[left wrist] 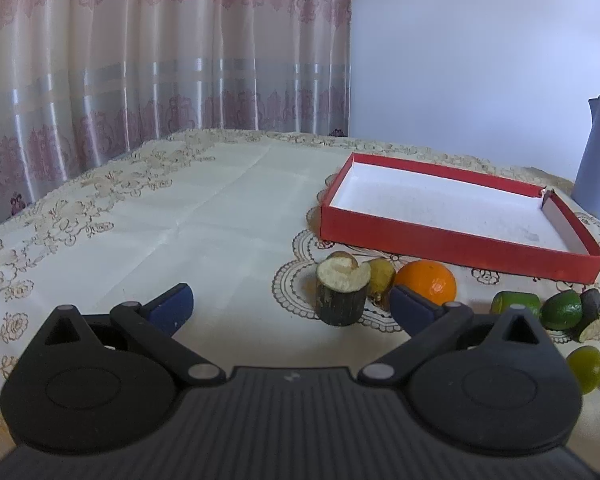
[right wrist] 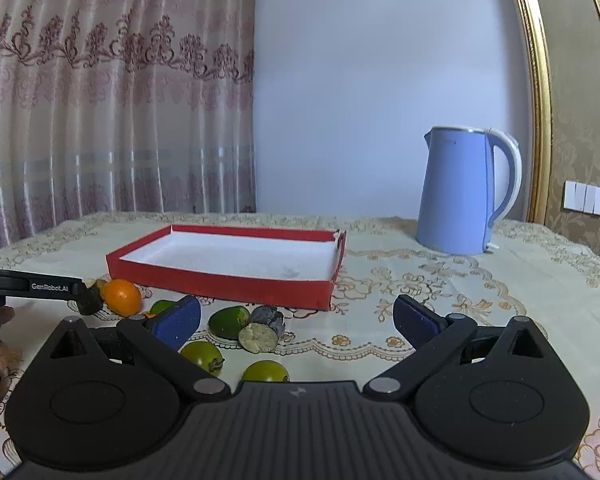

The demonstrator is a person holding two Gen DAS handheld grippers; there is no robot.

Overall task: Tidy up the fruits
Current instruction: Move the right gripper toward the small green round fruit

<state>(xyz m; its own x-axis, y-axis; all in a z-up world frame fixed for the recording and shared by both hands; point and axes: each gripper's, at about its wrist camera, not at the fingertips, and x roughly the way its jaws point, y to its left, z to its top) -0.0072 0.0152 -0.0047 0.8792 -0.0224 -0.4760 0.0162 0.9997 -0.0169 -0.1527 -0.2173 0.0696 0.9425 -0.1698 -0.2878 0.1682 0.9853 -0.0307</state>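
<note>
A red box with a white inside lies on the table; it also shows in the right wrist view. In front of it lie an orange, a cut dark green stub, a yellowish fruit and several green limes. My left gripper is open and empty, with the stub between its fingertips. My right gripper is open and empty above a lime, another cut stub and two small green fruits.
A blue kettle stands at the back right of the table. A patterned tablecloth covers the table. A curtain hangs behind the far left edge. The left gripper's body shows at the left of the right wrist view.
</note>
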